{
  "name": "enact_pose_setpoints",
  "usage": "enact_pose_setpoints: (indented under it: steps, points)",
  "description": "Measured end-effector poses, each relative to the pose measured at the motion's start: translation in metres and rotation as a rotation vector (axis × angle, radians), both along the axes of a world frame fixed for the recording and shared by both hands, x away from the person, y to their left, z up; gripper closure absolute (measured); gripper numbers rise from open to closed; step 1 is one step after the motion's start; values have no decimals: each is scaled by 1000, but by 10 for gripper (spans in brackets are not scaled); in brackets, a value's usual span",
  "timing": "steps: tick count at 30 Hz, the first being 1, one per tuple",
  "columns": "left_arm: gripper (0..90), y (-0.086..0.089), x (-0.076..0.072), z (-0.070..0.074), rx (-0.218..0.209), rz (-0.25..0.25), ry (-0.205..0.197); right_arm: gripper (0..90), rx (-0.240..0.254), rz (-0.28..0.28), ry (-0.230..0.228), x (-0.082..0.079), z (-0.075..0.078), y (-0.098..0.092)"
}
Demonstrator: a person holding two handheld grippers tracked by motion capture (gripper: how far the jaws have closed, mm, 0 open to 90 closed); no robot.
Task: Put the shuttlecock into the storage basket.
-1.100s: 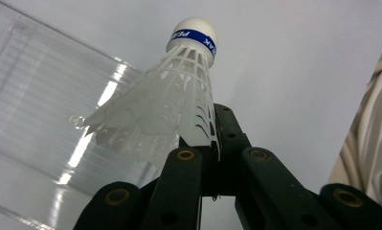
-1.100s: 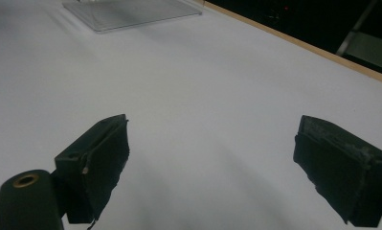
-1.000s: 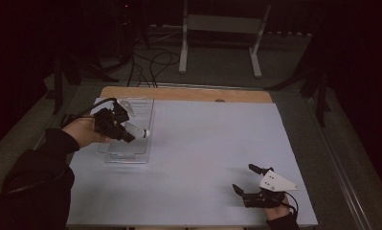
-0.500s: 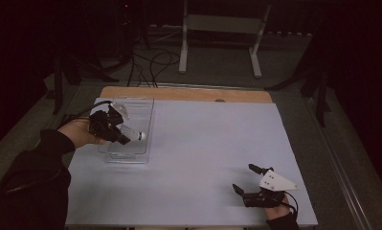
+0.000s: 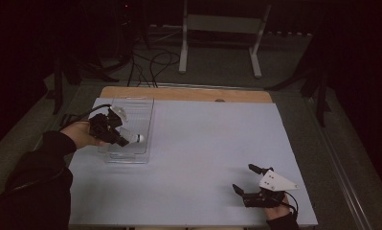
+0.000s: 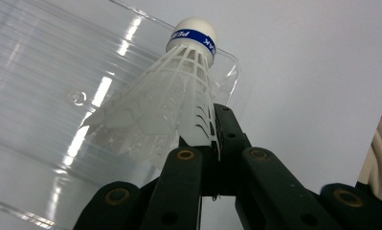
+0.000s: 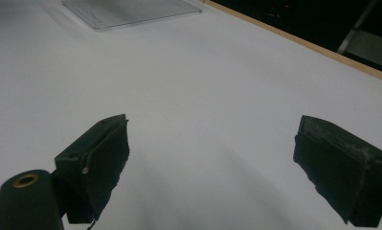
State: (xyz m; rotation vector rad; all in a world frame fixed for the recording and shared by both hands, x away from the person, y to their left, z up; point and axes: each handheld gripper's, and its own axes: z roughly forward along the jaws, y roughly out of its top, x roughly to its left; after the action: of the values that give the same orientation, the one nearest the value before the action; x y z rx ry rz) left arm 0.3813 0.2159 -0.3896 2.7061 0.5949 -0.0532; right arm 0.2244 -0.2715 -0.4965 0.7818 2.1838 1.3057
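- White plastic shuttlecock (image 6: pixel 179 91) sits pinched by its skirt between my left gripper's (image 5: pixel 113 130) closed jaws, cork pointing away, over the clear tray (image 6: pixel 40 86).
- My right gripper (image 7: pixel 217 158) rests on the table (image 5: pixel 203 143), jaws wide apart, empty.

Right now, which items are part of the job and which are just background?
In the job:
- white plastic shuttlecock with a blue band, clamped by its skirt in the left gripper
- clear plastic tray beneath it

Just around:
- right gripper, jaws open, idle on the pale blue table cover
- grey metal stand
- black floor cables
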Motion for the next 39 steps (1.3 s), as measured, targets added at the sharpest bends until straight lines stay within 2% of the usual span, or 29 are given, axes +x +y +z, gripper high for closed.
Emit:
enact_pose_setpoints:
  steps: [2, 4, 10, 15, 22, 30, 39]
  points:
    - [900, -1, 1, -4, 5, 0, 6, 119, 0, 1, 1, 0, 0, 0]
    - [900, -1, 4, -8, 17, 20, 11, 119, -1, 0, 0, 0, 0, 0]
    - [900, -4, 6, -18, 25, 11, 16, 119, 1, 0, 1, 0, 0, -1]
    - [900, -7, 7, -23, 52, 16, 18, 119, 2, 2, 3, 0, 0, -1]
    - [900, -7, 8, -26, 47, 27, 22, 120, 0, 1, 0, 0, 0, -1]
    - [900, -10, 8, -27, 48, 6, 24, 120, -1, 1, 2, 0, -1, -1]
    - [897, -9, 11, -31, 34, 37, 25, 119, -2, 1, 5, 1, -1, -1]
